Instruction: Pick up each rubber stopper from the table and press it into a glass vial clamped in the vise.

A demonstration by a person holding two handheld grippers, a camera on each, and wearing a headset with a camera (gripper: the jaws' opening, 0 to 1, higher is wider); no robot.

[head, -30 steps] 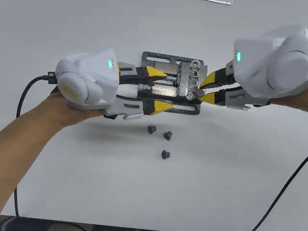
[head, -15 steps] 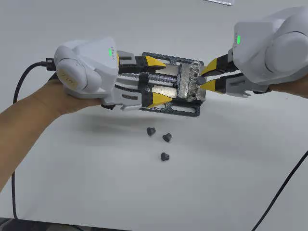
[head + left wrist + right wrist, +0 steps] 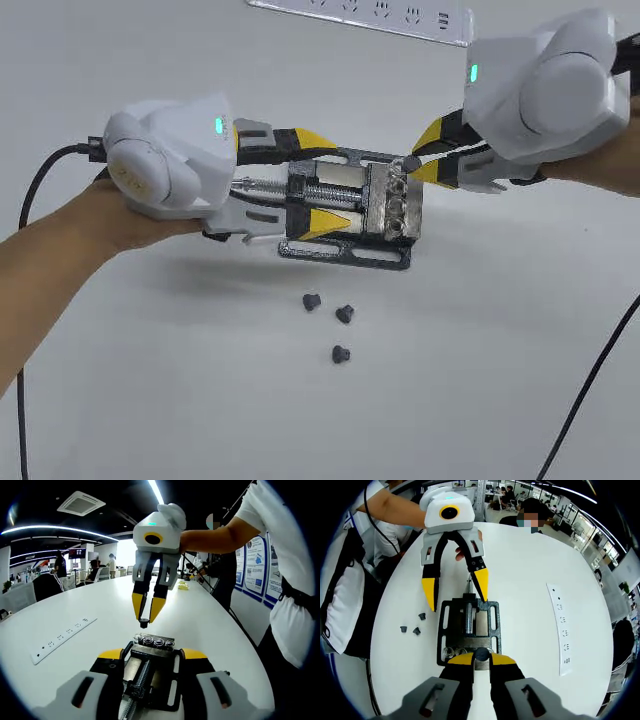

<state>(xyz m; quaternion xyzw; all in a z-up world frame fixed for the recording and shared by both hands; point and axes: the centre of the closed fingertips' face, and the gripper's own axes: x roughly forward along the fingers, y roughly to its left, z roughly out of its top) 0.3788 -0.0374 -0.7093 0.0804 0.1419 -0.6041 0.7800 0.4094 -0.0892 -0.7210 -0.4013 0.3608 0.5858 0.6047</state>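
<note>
The white table (image 3: 480, 380) carries everything. The left gripper (image 3: 323, 182) has its jaws spread wide, straddling the vise (image 3: 345, 252) from the screw end; whether they touch it I cannot tell. The right gripper (image 3: 418, 166) is pinched on one rubber stopper (image 3: 409, 163), held just above the farthest of the glass vials (image 3: 394, 200) clamped in a row in the vise. Three more stoppers (image 3: 312, 300) lie loose on the table near the vise. My worry: a descent off the vial's mouth would cock the stopper or squirt it from the jaws, and a hard skewed push could chip the glass
</note>
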